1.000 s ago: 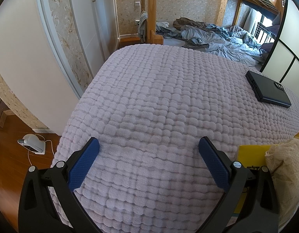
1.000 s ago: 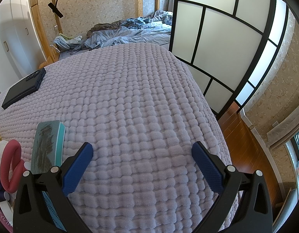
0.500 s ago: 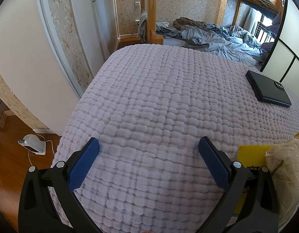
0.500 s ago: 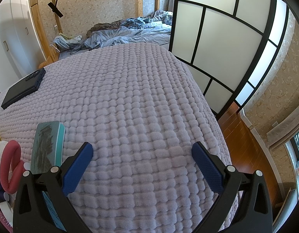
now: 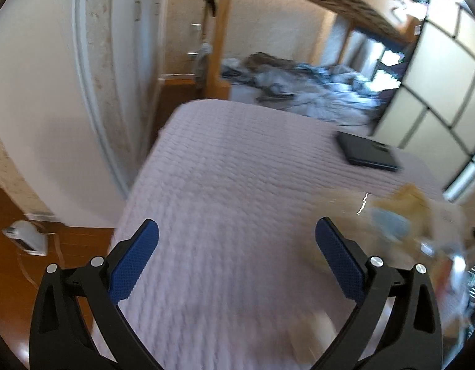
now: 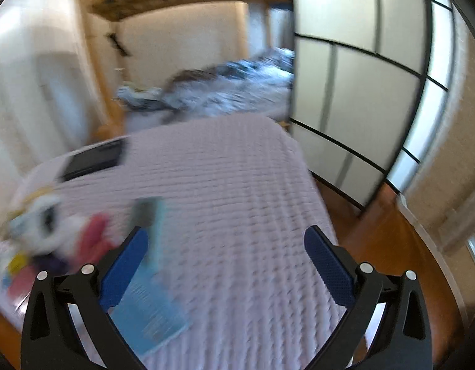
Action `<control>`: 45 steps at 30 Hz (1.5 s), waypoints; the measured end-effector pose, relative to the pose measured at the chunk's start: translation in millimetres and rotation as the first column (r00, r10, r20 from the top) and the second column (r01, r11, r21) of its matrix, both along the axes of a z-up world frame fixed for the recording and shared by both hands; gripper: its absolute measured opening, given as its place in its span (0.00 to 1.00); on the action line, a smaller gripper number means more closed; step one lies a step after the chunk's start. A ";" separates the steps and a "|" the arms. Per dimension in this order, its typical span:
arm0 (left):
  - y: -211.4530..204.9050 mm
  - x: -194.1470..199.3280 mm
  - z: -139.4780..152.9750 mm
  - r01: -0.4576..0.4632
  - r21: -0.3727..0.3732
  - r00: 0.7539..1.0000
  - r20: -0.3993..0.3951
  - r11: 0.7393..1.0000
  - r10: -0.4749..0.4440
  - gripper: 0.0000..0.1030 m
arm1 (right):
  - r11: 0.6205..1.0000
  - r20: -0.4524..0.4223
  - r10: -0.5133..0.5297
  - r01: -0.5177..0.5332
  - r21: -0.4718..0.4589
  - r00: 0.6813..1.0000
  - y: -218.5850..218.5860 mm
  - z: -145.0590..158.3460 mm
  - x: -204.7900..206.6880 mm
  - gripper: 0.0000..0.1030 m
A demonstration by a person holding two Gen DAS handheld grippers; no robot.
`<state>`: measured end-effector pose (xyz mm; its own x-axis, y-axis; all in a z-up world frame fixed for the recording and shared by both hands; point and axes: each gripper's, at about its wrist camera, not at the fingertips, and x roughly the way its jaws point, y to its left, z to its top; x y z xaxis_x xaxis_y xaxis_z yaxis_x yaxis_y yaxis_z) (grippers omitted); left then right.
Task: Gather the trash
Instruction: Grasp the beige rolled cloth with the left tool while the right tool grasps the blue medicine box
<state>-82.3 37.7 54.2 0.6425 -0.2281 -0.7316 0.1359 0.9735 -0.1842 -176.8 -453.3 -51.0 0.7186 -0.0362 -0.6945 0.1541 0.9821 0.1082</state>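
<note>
Your left gripper (image 5: 235,243) and right gripper (image 6: 223,251) gape wide, empty, over the quilted lilac bedspread (image 5: 237,185) — blurred teal paper packet (image 6: 151,305) beside your right claw; print unreadable.

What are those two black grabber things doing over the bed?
A person holds both of them to collect trash. The left gripper and the right gripper both hang over the lilac quilted bedspread with jaws wide open, holding nothing. A blurry heap of litter and a flat teal packet lie beside the right one. A dark flat case lies farther back. Nothing is picked up yet.
</note>
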 end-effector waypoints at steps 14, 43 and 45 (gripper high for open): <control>-52.6 -48.3 -36.1 0.207 0.092 0.976 -0.092 0.974 -0.199 0.99 | 0.946 -0.139 0.277 -0.295 -0.135 0.951 84.0 -34.1 -3.1 0.96; -64.7 -62.1 -32.0 0.232 0.112 0.972 -0.060 0.966 -0.226 0.38 | 0.958 -0.135 0.273 -0.282 -0.053 0.952 79.9 -35.3 9.1 0.85; -64.1 -64.8 -27.7 0.230 0.105 0.973 -0.052 0.967 -0.226 0.38 | 0.960 -0.123 0.268 -0.275 -0.049 0.956 80.0 -31.2 3.6 0.85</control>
